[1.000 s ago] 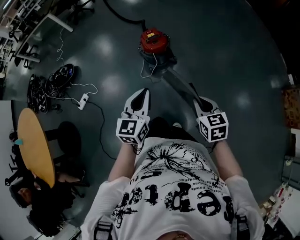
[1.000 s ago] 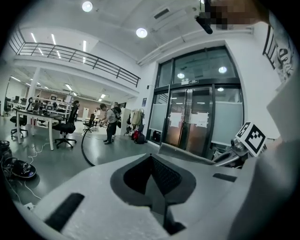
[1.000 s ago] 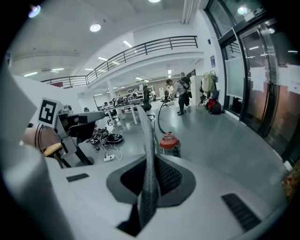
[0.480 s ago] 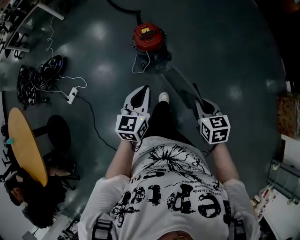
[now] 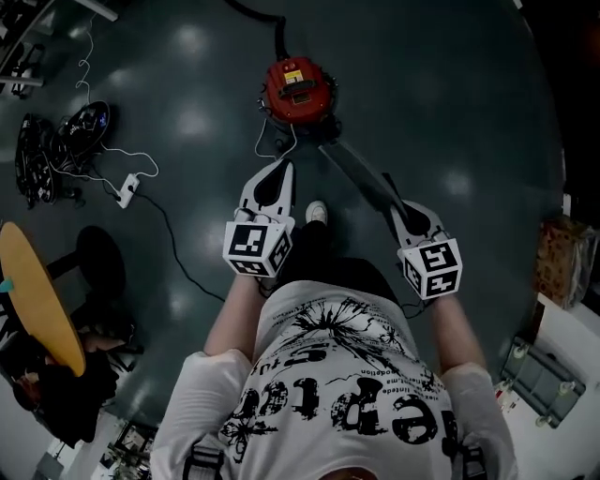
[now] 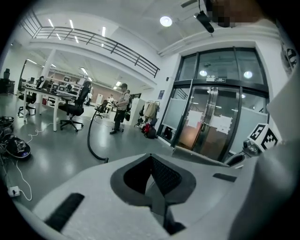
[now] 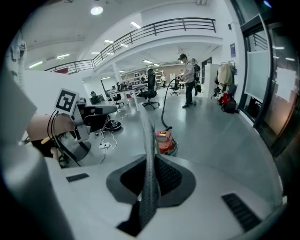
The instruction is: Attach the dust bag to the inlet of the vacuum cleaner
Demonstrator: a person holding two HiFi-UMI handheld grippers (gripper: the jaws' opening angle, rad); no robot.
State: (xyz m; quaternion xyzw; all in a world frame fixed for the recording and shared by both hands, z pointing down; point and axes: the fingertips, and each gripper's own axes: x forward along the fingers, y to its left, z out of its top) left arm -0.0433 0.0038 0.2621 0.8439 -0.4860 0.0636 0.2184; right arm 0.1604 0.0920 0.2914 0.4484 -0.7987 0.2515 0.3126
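Observation:
The red vacuum cleaner (image 5: 298, 91) stands on the dark floor ahead of me; it also shows small in the right gripper view (image 7: 164, 141). My right gripper (image 5: 391, 203) is shut on the dust bag (image 5: 356, 176), a flat grey sheet that reaches out toward the vacuum's base. From the right gripper view the bag (image 7: 149, 140) stands edge-on between the jaws of that gripper (image 7: 151, 164). My left gripper (image 5: 283, 169) points at the vacuum, shut with nothing in it (image 6: 152, 161). The bag (image 6: 201, 157) lies off to its right.
A white power strip (image 5: 127, 189) with cables and a dark heap of gear (image 5: 56, 141) lie at the left. A round wooden table (image 5: 33, 300) and a stool (image 5: 98, 262) stand lower left. A black hose (image 5: 272, 28) runs from the vacuum. My shoe (image 5: 316, 212) shows between the grippers.
I have stepped toward the vacuum, and both grippers have moved forward and a little down with me. The bag's far end has come close to the vacuum's base. Both jaws stay as they were.

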